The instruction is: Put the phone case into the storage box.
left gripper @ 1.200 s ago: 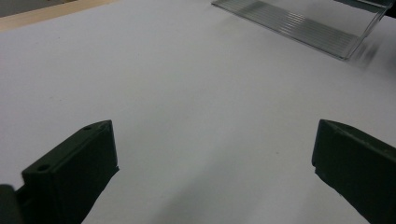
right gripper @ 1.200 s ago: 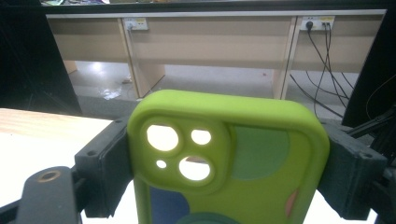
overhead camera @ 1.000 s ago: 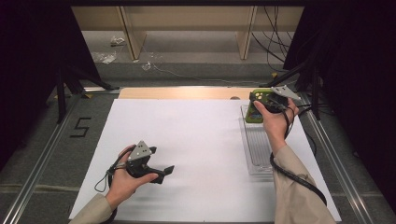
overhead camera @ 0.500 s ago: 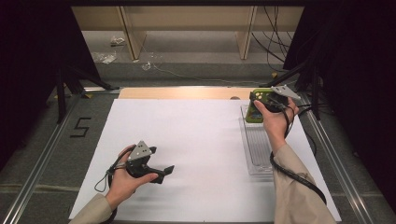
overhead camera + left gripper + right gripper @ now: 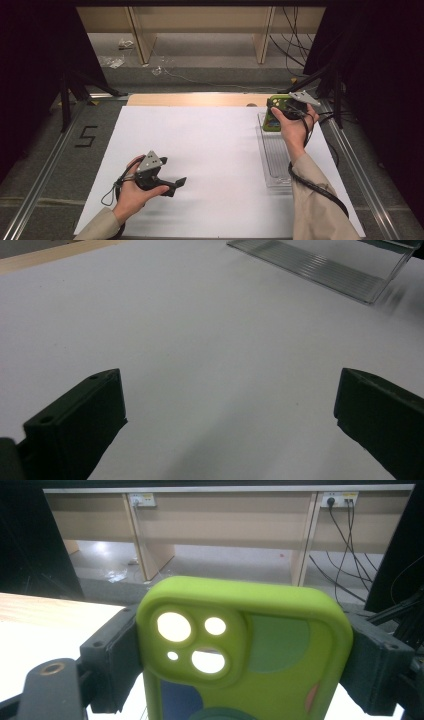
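A lime-green phone case (image 5: 240, 650) with camera cut-outs stands upright between the jaws of my right gripper (image 5: 240, 665), which is shut on its two sides. From above, that gripper (image 5: 280, 107) holds the case (image 5: 274, 114) over the far end of a clear ribbed tray (image 5: 276, 155) at the right of the table. My left gripper (image 5: 175, 184) rests low over the white sheet (image 5: 200, 145) at the front left, open, with nothing between its jaws. Its own view has the two black jaws wide apart (image 5: 225, 410) and the tray (image 5: 320, 265) farther off.
The white sheet covers most of the table, with a wooden strip (image 5: 195, 100) along its far edge. Metal rails (image 5: 360, 170) run down both sides. A "5" mark (image 5: 86, 136) lies at the left. Wooden desk legs and cables (image 5: 345, 535) stand beyond the table.
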{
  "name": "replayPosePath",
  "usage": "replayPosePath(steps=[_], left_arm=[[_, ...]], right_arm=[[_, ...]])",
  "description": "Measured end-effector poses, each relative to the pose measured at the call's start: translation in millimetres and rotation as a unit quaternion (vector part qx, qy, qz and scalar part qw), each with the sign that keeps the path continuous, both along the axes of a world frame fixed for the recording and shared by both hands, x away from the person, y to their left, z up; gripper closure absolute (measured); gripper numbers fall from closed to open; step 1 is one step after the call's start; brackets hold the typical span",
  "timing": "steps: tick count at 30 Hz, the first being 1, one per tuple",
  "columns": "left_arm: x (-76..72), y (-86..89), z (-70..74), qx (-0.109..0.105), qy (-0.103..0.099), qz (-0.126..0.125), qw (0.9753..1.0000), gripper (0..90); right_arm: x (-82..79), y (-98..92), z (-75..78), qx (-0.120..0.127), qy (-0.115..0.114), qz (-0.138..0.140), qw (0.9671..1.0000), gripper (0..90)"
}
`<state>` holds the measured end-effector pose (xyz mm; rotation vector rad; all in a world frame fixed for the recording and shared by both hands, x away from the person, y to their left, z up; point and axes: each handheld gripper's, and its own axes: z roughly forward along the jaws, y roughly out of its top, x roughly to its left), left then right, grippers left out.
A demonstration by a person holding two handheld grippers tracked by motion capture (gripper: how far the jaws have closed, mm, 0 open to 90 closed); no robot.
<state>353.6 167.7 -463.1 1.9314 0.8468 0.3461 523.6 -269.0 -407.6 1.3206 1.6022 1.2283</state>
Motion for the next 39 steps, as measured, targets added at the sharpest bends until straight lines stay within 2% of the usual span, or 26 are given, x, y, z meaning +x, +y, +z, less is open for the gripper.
replayPosePath(steps=[39], left_arm=[[0.2,0.1,-0.3,0.001,0.0,-0.001,1.0,0.0]], right_arm=[[10.8,2.0,-6.9,-0.009,0.006,-0.001,0.9999,17.0]])
